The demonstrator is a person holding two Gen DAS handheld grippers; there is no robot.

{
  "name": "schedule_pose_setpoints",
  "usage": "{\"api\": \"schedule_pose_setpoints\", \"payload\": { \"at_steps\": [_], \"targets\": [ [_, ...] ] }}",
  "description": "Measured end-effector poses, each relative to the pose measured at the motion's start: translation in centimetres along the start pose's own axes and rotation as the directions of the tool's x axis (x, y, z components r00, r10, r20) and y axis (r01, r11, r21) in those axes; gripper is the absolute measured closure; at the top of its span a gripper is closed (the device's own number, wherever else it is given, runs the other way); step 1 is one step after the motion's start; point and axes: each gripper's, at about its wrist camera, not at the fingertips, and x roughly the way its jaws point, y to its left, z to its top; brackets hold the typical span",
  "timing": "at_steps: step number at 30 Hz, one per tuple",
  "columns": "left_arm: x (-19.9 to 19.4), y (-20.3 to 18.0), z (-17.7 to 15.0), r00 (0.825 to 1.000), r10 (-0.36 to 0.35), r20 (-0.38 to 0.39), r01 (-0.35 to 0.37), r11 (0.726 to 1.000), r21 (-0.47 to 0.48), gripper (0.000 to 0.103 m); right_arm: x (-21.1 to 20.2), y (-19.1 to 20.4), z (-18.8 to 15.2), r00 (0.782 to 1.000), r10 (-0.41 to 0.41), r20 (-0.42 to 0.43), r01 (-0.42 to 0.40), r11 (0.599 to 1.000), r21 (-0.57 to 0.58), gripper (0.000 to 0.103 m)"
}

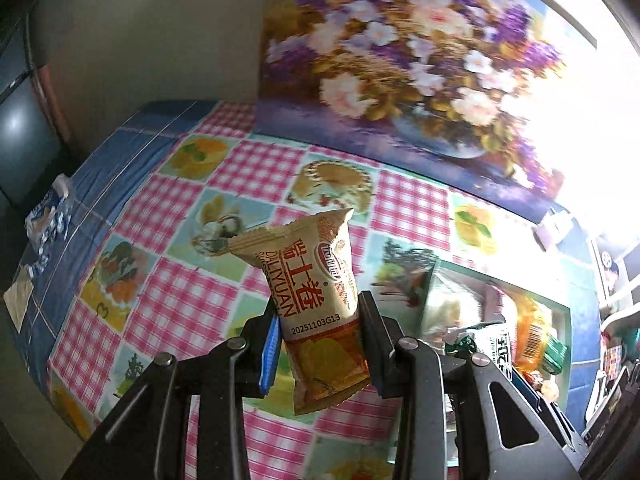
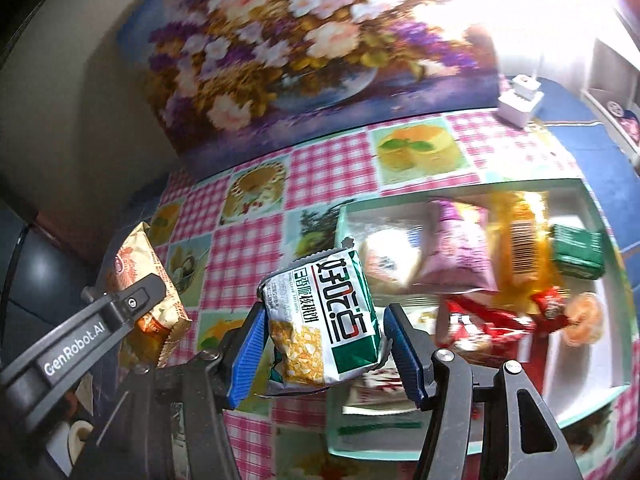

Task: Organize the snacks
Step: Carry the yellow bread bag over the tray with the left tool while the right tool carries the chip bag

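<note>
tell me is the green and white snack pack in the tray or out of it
Out. The green and white snack pack is clamped in the right tool, lifted beside the tray, where other snacks lie.

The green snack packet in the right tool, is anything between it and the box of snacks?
Nothing visible does. The green snack packet hangs in the right tool beside the box, with only open air between.

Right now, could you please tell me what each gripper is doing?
Left gripper: closed on a tan snack packet.
Right gripper: closed on a green and white snack packet.
</note>
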Motion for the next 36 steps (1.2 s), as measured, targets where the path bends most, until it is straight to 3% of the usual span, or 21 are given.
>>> {"api": "schedule_pose_setpoints", "payload": {
  "at_steps": [14,24,36],
  "targets": [
    [-1.5,-7.4,-0.6,0.998,-0.032,0.054,0.027,0.995,0.094,0.065,-3.2,-6.3,2.1,0.992,-0.101,0.069,0.093,0.99,0.106,0.041],
    [-1.3,-9.6,-1.9,0.998,-0.045,0.049,0.036,0.985,0.169,0.065,-4.6,-10.7,2.4,0.986,-0.144,0.087,0.122,0.968,0.218,0.041],
    [0.5,-11.4,-3.2,0.995,-0.093,-0.042,0.101,0.969,0.225,0.065,-4.6,-13.2,2.1,0.979,-0.188,0.073,0.162,0.947,0.276,0.04]
  ]
}}
